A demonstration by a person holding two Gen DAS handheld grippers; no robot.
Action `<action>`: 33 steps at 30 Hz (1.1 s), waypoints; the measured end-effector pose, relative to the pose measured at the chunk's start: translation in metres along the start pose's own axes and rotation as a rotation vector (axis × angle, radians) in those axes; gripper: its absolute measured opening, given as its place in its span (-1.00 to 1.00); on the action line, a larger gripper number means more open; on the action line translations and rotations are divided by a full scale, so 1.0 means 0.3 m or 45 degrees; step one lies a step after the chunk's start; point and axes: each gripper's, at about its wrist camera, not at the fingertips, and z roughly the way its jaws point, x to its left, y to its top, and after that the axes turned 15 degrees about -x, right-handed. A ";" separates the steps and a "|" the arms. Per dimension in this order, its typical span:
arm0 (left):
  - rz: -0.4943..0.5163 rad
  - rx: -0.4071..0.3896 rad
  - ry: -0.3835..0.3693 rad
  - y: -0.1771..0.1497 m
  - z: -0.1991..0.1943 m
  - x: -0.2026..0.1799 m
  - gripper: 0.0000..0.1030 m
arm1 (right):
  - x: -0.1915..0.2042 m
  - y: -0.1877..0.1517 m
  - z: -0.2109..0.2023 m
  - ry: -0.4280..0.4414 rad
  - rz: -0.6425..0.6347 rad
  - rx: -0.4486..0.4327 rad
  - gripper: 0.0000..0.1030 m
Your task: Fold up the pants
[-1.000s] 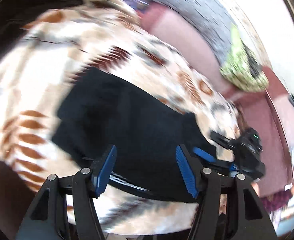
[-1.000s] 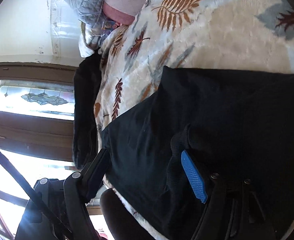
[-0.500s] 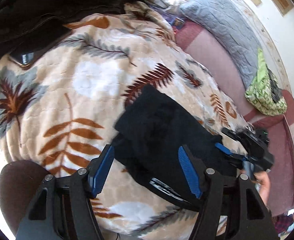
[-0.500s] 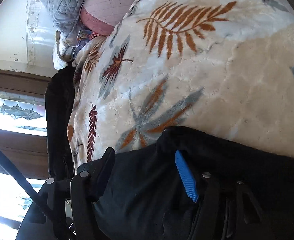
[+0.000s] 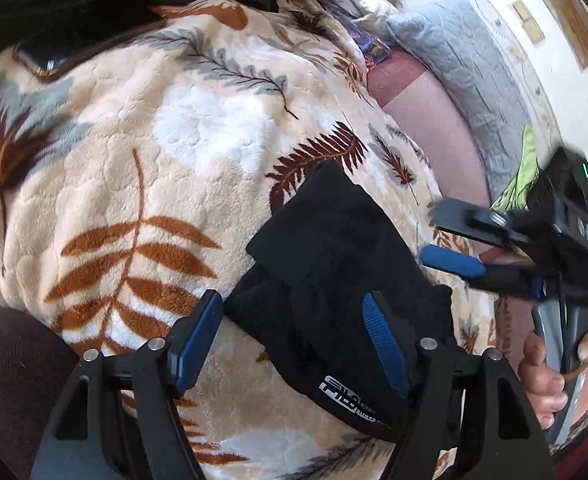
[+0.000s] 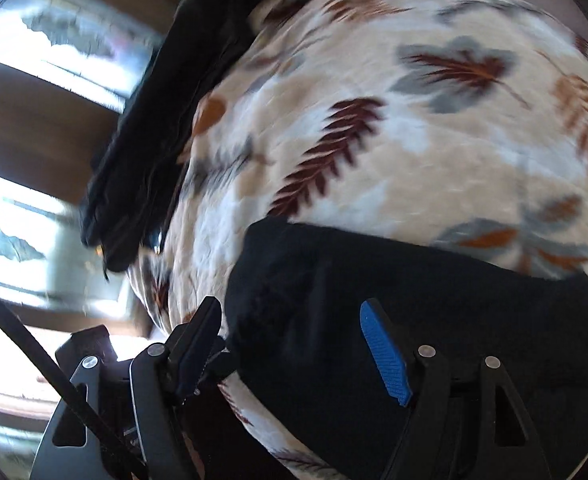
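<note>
Just folded black pants [image 5: 334, 272] on leaf-print blanket [image 5: 134, 184].

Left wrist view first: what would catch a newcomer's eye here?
The folded black pants lie on a cream blanket with a rust and grey leaf print, a white logo showing near their closer edge. The left hand-held gripper stands open above them, and the right hand-held gripper, also open, sits at the pants' right.

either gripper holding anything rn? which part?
Nothing held. Left gripper and right gripper are both open over the folded black pants; no fabric pinched.
</note>
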 end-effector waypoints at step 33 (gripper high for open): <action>-0.007 0.085 -0.181 -0.069 0.002 -0.059 -0.67 | 0.222 -0.100 0.301 -0.542 -0.557 0.323 -0.50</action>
